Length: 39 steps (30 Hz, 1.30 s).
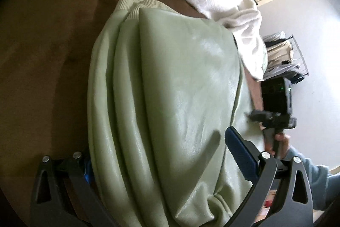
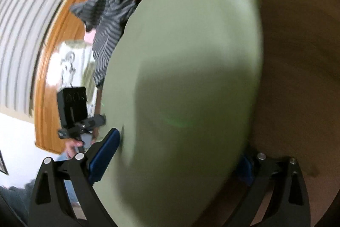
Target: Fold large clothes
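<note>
A pale green, leather-like jacket (image 1: pixel 170 88) lies folded in a thick bundle on a brown bed cover (image 1: pixel 48 52), its ribbed hem at the far end. My left gripper (image 1: pixel 159 148) straddles the near end with jaws wide. Its right blue pad (image 1: pixel 240 152) stands clear over the jacket and its left pad is mostly hidden behind the folds. In the blurred right wrist view the jacket (image 2: pixel 191 67) also fills the gap of my right gripper (image 2: pixel 179 146), open wide. One blue pad (image 2: pixel 104 159) sits at the jacket's edge and the other is half hidden.
A white fleece garment (image 1: pixel 229 14) lies past the jacket, and a grey striped garment (image 2: pixel 106 14) lies on its other side. A clothes rack (image 1: pixel 284 56) stands by the wall. A hand (image 1: pixel 280 142) holds the other gripper's handle at the bed's edge.
</note>
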Available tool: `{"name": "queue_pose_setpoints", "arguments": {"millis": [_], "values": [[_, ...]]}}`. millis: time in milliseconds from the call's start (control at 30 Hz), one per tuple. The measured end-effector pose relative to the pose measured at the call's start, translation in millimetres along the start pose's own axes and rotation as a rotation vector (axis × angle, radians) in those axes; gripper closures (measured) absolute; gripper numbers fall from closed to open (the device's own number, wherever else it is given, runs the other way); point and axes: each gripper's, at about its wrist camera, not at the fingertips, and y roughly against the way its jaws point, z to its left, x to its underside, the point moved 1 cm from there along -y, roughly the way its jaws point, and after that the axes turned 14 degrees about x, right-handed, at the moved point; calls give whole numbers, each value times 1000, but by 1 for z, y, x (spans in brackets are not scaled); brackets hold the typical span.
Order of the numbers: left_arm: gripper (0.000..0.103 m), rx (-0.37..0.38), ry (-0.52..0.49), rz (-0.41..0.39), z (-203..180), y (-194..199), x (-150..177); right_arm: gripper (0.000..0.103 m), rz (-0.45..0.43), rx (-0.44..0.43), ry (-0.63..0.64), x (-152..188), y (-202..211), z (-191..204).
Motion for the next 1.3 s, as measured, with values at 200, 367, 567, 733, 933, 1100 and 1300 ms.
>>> {"name": "queue_pose_setpoints", "arguments": {"millis": [200, 367, 567, 733, 933, 1100, 1300], "values": [[14, 67, -12, 117, -11, -17, 0, 13, -42, 39, -26, 7, 5, -5], [58, -5, -80, 117, -25, -33, 11, 36, -56, 140, 6, 11, 11, -2], [77, -74, -127, 75, -49, -35, 17, 58, -93, 205, 81, 14, 24, 14], [80, -136, -169, 93, -71, -41, 16, 74, -111, 189, 86, 15, 36, 24], [82, -165, -180, 82, -88, -33, 23, 76, -125, 185, 113, 19, 49, 47], [84, -173, -193, 66, -101, -21, 26, 76, -132, 189, 140, 23, 58, 63], [84, -178, -200, 27, -118, 1, 26, 77, -166, 176, 157, 28, 76, 81]]}}
